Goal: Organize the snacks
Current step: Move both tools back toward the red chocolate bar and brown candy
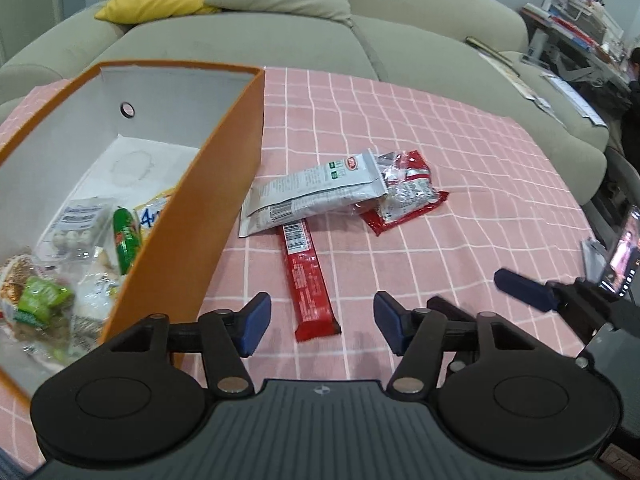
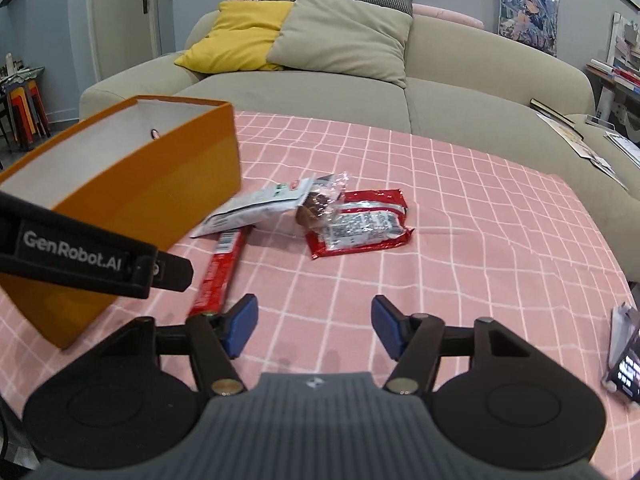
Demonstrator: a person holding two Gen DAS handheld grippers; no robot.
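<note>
we hang our left gripper (image 1: 322, 326), spread and empty, just over the near end of the red bar (image 1: 308, 280) lying on the desk (image 1: 460, 200) beside the orange box (image 1: 236, 152). our right gripper (image 2: 314, 326), also spread, holds nothing. next: lower, pinch the bar, carry it into the box.

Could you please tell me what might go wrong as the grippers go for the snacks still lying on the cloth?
The white packet lies across the far end of the long red bar, so lifting the bar could drag the packet along. The clear-wrapped snack rests on the red packet and might slide off. The left gripper works close to the orange box and could nudge it.
</note>
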